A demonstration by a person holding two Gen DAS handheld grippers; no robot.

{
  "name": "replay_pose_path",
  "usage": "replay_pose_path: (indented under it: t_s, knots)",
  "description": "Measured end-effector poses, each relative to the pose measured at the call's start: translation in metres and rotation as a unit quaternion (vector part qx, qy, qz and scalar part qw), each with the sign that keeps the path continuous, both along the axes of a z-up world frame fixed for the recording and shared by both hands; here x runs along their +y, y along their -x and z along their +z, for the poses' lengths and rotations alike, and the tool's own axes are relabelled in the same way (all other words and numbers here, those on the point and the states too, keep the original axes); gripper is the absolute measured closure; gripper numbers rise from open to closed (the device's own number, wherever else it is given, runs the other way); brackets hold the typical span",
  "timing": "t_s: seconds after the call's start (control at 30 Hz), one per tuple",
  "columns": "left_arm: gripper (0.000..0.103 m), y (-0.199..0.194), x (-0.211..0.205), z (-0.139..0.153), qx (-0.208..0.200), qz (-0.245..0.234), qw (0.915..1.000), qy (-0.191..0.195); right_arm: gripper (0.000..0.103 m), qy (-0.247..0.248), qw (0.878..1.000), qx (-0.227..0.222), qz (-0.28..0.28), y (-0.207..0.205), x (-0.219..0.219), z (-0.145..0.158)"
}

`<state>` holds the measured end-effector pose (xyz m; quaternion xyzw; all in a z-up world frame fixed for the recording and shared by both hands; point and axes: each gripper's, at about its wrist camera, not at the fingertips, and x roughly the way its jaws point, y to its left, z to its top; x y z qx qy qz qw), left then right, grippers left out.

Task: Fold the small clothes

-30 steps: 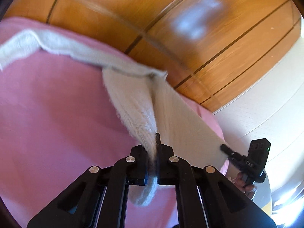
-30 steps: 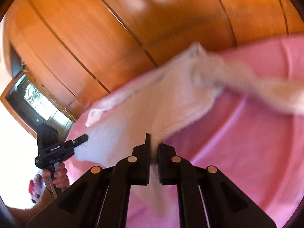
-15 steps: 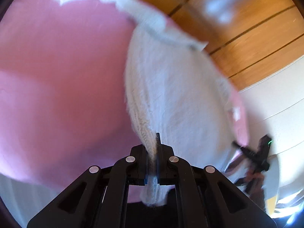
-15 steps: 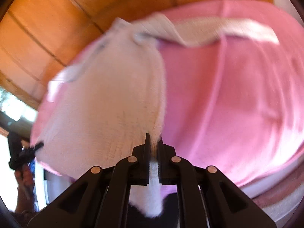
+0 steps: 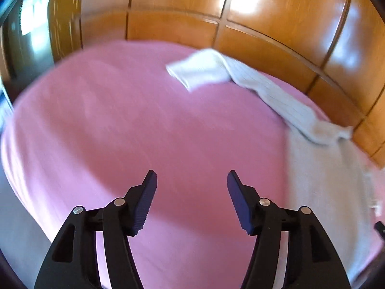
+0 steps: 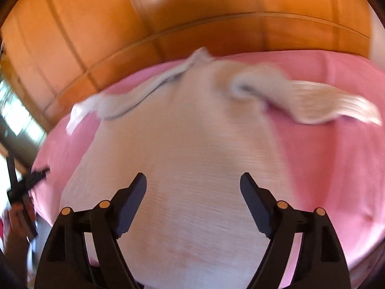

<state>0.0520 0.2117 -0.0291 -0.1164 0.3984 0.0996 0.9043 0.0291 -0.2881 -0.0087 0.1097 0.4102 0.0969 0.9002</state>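
A small white knitted sweater (image 6: 192, 149) lies spread flat on the pink bed cover (image 6: 336, 168), both sleeves stretched out to the sides at its far end. In the left wrist view its body (image 5: 324, 192) lies at the right and one sleeve (image 5: 240, 77) runs along the far edge of the bed. My right gripper (image 6: 193, 180) hovers over the sweater's near part, its jaws opening, nothing pinched between them. My left gripper (image 5: 191, 179) is over bare pink cover to the left of the sweater, jaws opening and empty.
Wooden wardrobe panels (image 5: 276, 24) rise right behind the bed. In the right wrist view the left gripper (image 6: 24, 183) and the hand (image 6: 16, 226) holding it show at the left edge, beyond the bed's corner. A window (image 5: 28, 16) is at the far left.
Both grippers let go of the sweater's hem and opened. The sweater, held up before, now lies flat on the bed. The left gripper swung left, off the garment.
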Motion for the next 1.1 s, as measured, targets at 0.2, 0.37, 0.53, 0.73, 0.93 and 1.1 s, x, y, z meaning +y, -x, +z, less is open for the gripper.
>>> replay_pose_path:
  t_s: [0.2,0.37,0.53,0.73,0.93,1.1]
  knots:
    - [0.043,-0.048,0.038,0.002,0.0,0.006,0.9971,-0.076,0.023,0.037,0.998,0.001,0.045,-0.032,0.058,-0.022]
    - [0.043,-0.094,0.071,-0.014,0.006,0.035,0.9994,0.003,0.023,0.044,0.998,-0.004,0.053,-0.044,0.067,-0.035]
    - [0.043,-0.143,0.092,-0.032,0.005,0.063,0.994,0.089,0.043,0.066,0.994,-0.019,0.079,-0.076,0.085,-0.026]
    - [0.057,-0.19,0.096,-0.038,-0.017,0.051,0.9885,0.141,0.054,0.082,0.99,-0.03,0.112,-0.129,0.117,-0.024]
    - [0.101,-0.194,0.102,-0.027,-0.029,0.022,0.9869,0.157,0.058,0.107,0.984,-0.009,0.142,-0.18,0.145,-0.041]
    - [0.101,-0.149,0.116,0.029,-0.089,-0.004,0.9842,0.153,0.058,0.127,0.977,-0.022,0.169,-0.207,0.171,-0.043]
